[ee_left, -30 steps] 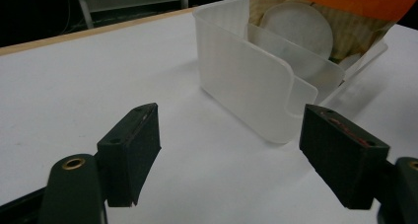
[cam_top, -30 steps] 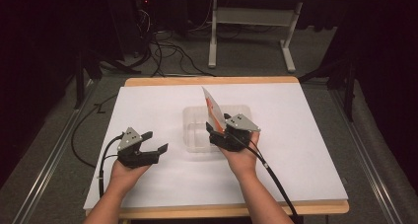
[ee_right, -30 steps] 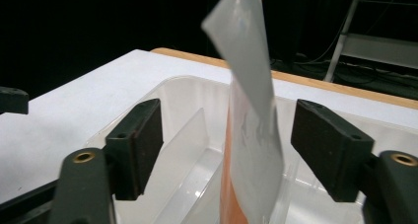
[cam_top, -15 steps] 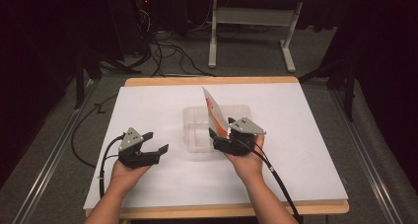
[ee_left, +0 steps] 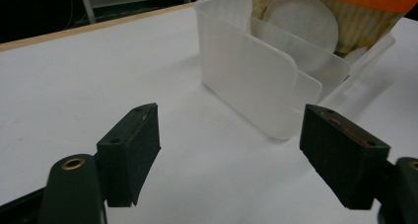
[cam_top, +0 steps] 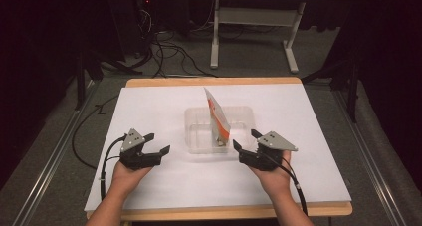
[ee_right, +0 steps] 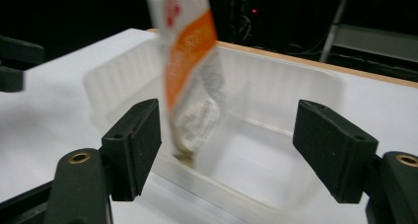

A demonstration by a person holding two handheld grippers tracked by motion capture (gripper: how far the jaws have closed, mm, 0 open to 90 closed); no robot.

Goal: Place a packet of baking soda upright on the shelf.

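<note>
Backing off toward five o'clock, the right gripper [cam_top: 244, 141] is now gaping wide, empty; packet [cam_top: 217, 117] leaning in the clear tub [cam_top: 195, 131]; left gripper [cam_top: 158, 144] idling wide at eight o'clock.

Parted fingers [ee_left: 129, 150] near translucent tub [ee_left: 251, 81] holding perhaps a packet [ee_left: 345, 17].

In the right gripper view the orange-and-white packet [ee_right: 190, 71] was motion-blurred, its top cut off by the upper edge, print unreadable.
</note>
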